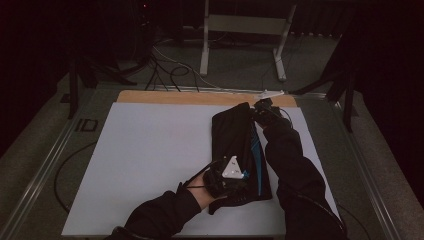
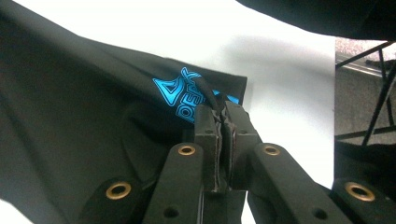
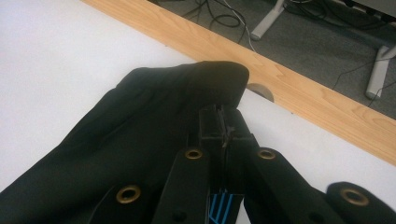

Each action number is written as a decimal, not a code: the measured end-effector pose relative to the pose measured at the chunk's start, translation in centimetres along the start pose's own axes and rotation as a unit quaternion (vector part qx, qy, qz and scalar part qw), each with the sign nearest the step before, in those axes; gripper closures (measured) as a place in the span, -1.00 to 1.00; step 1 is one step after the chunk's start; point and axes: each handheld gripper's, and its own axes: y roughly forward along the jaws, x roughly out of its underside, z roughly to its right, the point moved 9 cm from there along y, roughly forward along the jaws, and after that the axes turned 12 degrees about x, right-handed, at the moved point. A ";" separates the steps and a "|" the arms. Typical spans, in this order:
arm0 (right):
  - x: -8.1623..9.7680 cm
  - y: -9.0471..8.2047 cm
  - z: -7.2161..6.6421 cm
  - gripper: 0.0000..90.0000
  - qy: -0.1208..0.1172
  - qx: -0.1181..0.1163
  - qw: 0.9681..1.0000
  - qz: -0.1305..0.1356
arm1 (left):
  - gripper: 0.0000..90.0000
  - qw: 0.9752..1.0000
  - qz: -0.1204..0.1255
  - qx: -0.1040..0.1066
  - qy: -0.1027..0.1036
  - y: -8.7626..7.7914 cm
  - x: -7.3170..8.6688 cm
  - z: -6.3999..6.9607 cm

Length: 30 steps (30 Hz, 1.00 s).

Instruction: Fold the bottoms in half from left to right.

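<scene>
A black garment (image 1: 236, 145) with blue stripes and a blue logo (image 2: 180, 93) lies folded lengthwise on the right half of the white table top (image 1: 150, 150). My left gripper (image 1: 239, 181) is at the garment's near end, shut on a pinch of its fabric (image 2: 219, 109) beside the logo. My right gripper (image 1: 256, 114) is at the far end, shut on the cloth's edge (image 3: 223, 116) just under a rounded fold (image 3: 205, 77). Dark sleeves and hands hold both grippers.
A wooden strip (image 1: 200, 97) borders the table's far edge, with a small cut-out (image 3: 261, 91) near my right gripper. Beyond it are cables (image 1: 165, 70) and a white frame's legs (image 1: 205, 50) on the floor. Metal rails (image 1: 45, 160) run along the table's sides.
</scene>
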 end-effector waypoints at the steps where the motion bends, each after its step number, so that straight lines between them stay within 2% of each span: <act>1: 0.1 0.0 0.1 0.98 0.003 -0.001 1.000 0.001 | 0.91 1.000 -0.001 0.002 0.001 0.2 -0.1 0.0; 4: 0.3 0.1 0.7 0.98 0.005 0.008 1.000 0.002 | 0.90 1.000 0.006 0.005 0.007 0.8 -0.5 0.0; 8: 0.8 0.5 1.2 0.98 0.008 0.017 1.000 -0.005 | 0.90 1.000 -0.005 0.008 0.007 1.8 -0.3 -0.3; 13: 1.6 1.3 1.1 0.98 0.008 0.017 1.000 -0.012 | 0.90 1.000 -0.007 0.016 -0.001 2.7 -0.2 -0.6; 22: 4.1 3.1 1.0 0.98 0.007 0.017 0.999 -0.037 | 0.90 0.999 -0.019 0.026 0.001 4.4 0.1 -0.7; 30: 5.7 4.3 0.8 0.97 0.007 0.017 0.998 -0.055 | 0.90 0.999 -0.022 0.036 -0.012 5.6 0.5 -0.9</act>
